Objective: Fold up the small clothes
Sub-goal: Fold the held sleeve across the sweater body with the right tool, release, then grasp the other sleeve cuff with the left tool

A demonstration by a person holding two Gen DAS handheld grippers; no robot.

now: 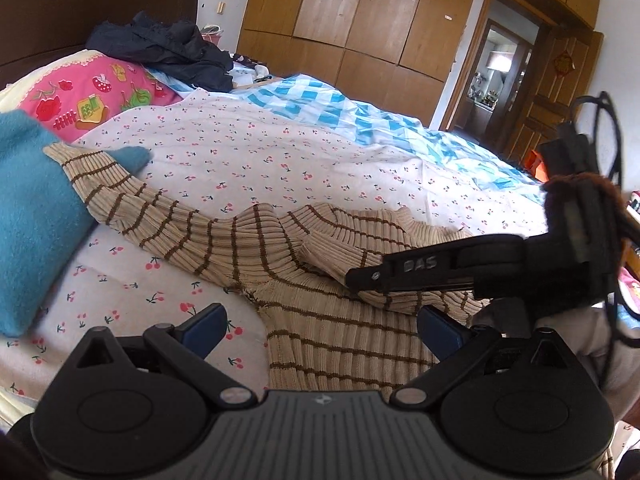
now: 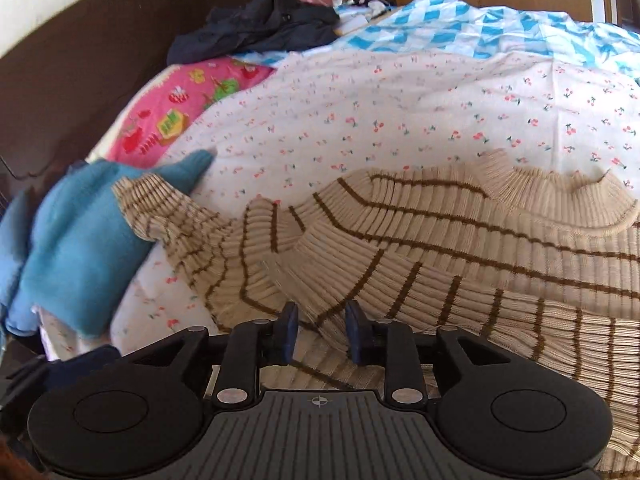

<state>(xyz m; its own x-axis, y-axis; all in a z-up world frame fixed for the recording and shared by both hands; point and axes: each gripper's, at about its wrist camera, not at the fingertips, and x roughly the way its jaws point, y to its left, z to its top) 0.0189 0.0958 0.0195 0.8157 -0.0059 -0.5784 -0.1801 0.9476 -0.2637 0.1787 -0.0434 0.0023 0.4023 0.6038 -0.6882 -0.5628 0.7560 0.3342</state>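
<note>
A beige ribbed sweater with brown stripes (image 1: 320,320) lies spread on the cherry-print sheet (image 1: 280,148); it also fills the right wrist view (image 2: 460,240). One sleeve (image 1: 132,200) stretches left onto a folded teal garment (image 1: 28,208). The other sleeve (image 1: 348,260) is folded across the body. My left gripper (image 1: 320,326) is open, low over the sweater's body. My right gripper (image 1: 352,278) comes in from the right and pinches the folded sleeve; in its own view (image 2: 320,334) the fingers stand a little apart with a fold of sleeve between them.
A pink pillow (image 1: 88,100) and a dark jacket (image 1: 172,52) lie at the headboard. A blue checked quilt (image 1: 360,116) covers the bed's far side. Wooden wardrobes (image 1: 360,20) and a doorway (image 1: 496,68) stand beyond. The teal garment also shows at the left in the right wrist view (image 2: 80,240).
</note>
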